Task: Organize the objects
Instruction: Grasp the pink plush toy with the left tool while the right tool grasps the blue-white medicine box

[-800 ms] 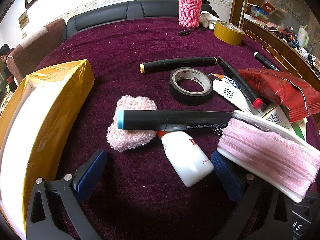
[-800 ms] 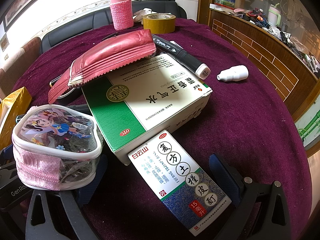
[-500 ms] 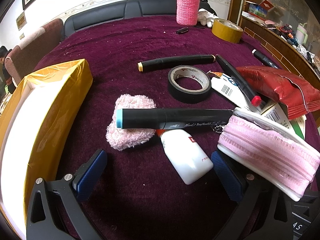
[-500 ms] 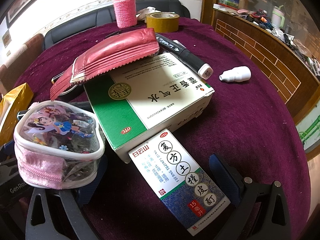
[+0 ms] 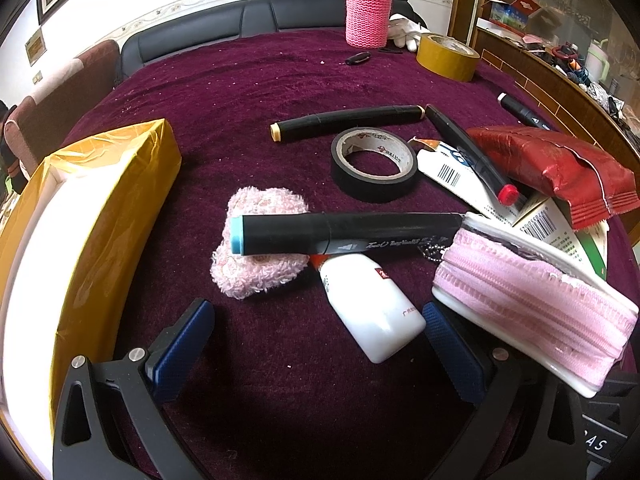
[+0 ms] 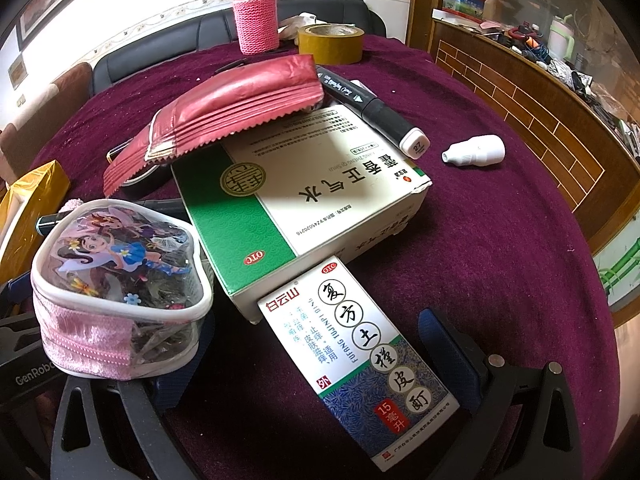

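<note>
My left gripper (image 5: pixel 318 346) hangs open over a purple tablecloth, with the base of a white bottle (image 5: pixel 372 312) lying between its blue pads. Just past it a black marker with a teal cap (image 5: pixel 344 232) rests across a fluffy pink heart (image 5: pixel 256 272). A pink zip pouch (image 5: pixel 536 312) sits by the right finger. My right gripper (image 6: pixel 316 360) is open around a small blue-and-white medicine box (image 6: pixel 360 360), not pressing it. Its left finger is partly hidden behind the pouch (image 6: pixel 116 280). A larger green-and-white box (image 6: pixel 304 200) carries a red packet (image 6: pixel 224 112).
A yellow-taped box (image 5: pixel 80 240) stands at the left. Farther out lie a black tape roll (image 5: pixel 376 164), a black marker (image 5: pixel 348 122), brown tape (image 5: pixel 448 58) and a pink knitted flask (image 5: pixel 368 12). A white-capped marker (image 6: pixel 376 112) and a small white bottle (image 6: pixel 476 150) lie right.
Both views have shifted only slightly. No object has moved and both pairs of jaws stay wide apart.
</note>
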A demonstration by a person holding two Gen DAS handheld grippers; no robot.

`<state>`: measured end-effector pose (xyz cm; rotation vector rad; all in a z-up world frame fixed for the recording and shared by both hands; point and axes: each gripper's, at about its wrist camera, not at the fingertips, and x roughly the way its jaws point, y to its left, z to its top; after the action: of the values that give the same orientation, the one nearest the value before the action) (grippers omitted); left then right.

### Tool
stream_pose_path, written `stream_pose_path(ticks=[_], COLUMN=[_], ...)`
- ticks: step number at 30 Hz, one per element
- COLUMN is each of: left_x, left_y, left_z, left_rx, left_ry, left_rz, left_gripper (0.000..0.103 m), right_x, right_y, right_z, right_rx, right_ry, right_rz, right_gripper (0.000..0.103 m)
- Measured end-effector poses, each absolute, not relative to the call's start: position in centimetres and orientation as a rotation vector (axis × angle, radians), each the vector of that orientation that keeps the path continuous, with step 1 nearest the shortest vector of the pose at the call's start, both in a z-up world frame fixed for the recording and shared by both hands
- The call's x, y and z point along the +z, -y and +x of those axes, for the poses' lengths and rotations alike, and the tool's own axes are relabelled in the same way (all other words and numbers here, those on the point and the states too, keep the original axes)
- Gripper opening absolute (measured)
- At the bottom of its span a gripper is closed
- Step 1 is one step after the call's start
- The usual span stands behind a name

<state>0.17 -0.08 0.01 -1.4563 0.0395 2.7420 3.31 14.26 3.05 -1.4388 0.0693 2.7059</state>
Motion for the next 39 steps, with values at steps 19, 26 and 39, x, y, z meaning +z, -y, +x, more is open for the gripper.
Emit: stream_pose_path(ticks=[19, 26, 39], left_x=[8.3, 6.6, 4.1], left_y=[5.6, 8.0, 5.1], left_z=[7.4, 6.6, 1.6], left_rx=[2.730, 2.674, 2.628], left_ry=[0.042, 0.254, 0.001], left_rz=[-1.145, -1.274, -1.376], left_gripper=[0.102, 0.102, 0.082], right_x=[6.1, 11.5, 8.7], right_y=[-16.5, -19.9, -21.7], right_z=[9.8, 13.8, 13.3], right_rx=[2.827, 3.003, 2.949], right_ry=[-0.102, -0.398, -0.439], right_rz=[-1.541, -0.998, -1.160], right_gripper=[0.103, 0.103, 0.103])
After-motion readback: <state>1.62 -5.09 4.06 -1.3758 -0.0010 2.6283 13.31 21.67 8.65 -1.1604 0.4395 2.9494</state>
